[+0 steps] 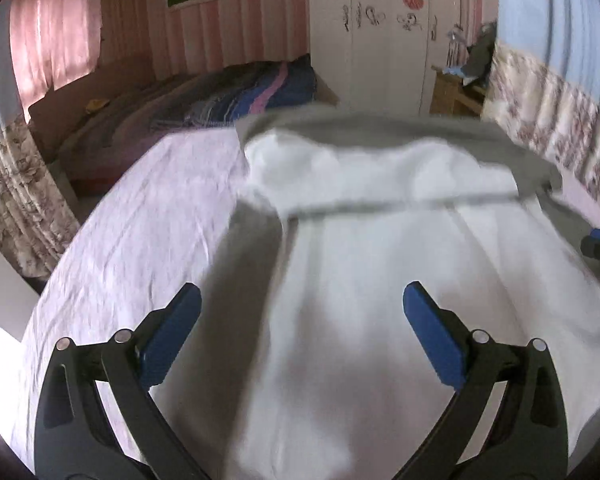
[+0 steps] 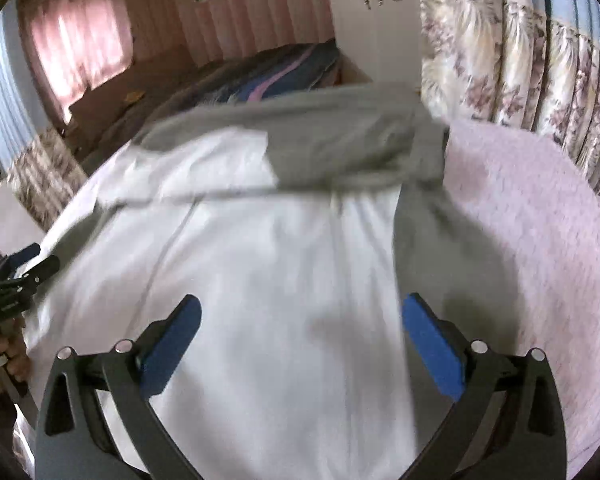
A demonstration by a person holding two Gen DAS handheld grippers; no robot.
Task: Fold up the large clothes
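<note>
Garment (image 1: 372, 280), white with grey trim, spread on the pink-sheeted bed (image 1: 132, 216), far edge already turned over: judged soft, light, limp; best pinched at hem corners; left gripper (image 1: 302, 316) and right gripper (image 2: 302, 320) jaws wide, empty.

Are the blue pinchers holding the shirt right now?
No. The left gripper and the right gripper are both open above the white and grey garment, holding nothing.

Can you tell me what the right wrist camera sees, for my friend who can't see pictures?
A white and grey garment lies spread on a pink bedsheet, its far end folded over. The right gripper hangs open above it, holding nothing.
</note>
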